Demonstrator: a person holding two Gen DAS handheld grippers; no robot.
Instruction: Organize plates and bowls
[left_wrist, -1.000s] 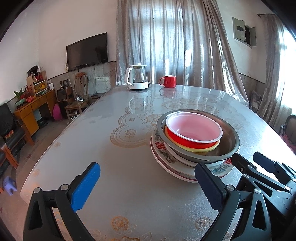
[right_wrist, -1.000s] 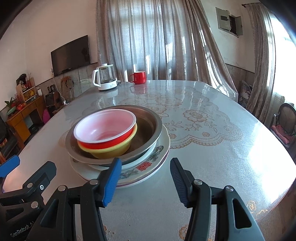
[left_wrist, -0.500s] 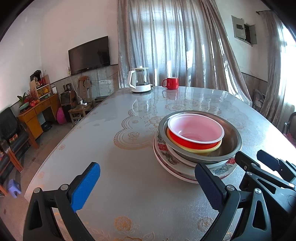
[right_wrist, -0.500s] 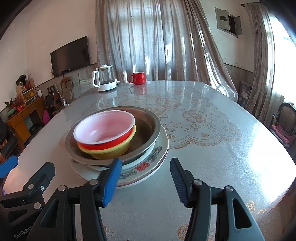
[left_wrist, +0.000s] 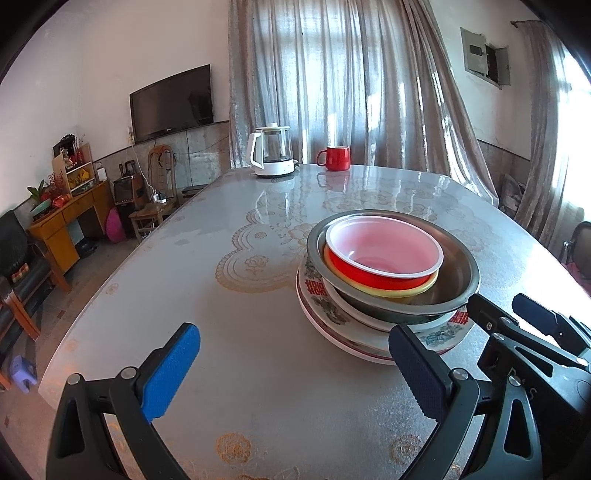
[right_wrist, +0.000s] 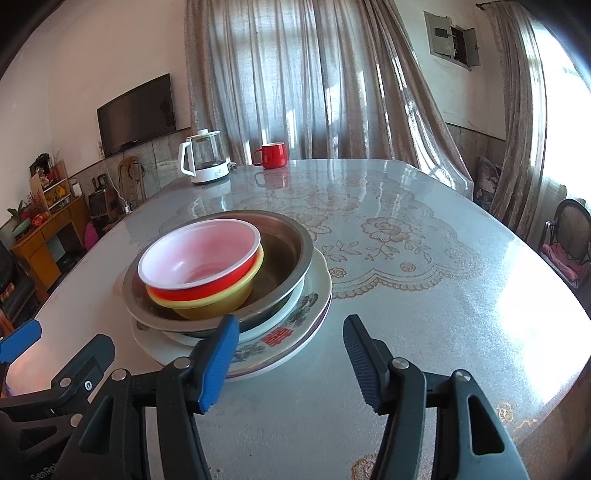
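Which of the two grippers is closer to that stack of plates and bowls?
Right. The right gripper has one finger overlapping the stack of plates and bowls at its near rim; the left gripper sits farther back, the stack ahead to its right.

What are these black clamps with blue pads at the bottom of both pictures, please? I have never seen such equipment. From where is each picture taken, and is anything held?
They are two hand-held grippers; a person carries one in each hand, and each has a wide-angle camera looking along its fingers. One picture comes from the left gripper, the other from the right gripper. Both are open and hold nothing.

On the table stands one stack: a red bowl inside a yellow bowl, inside a metal basin, on patterned plates. Far behind stand a kettle and a red mug.
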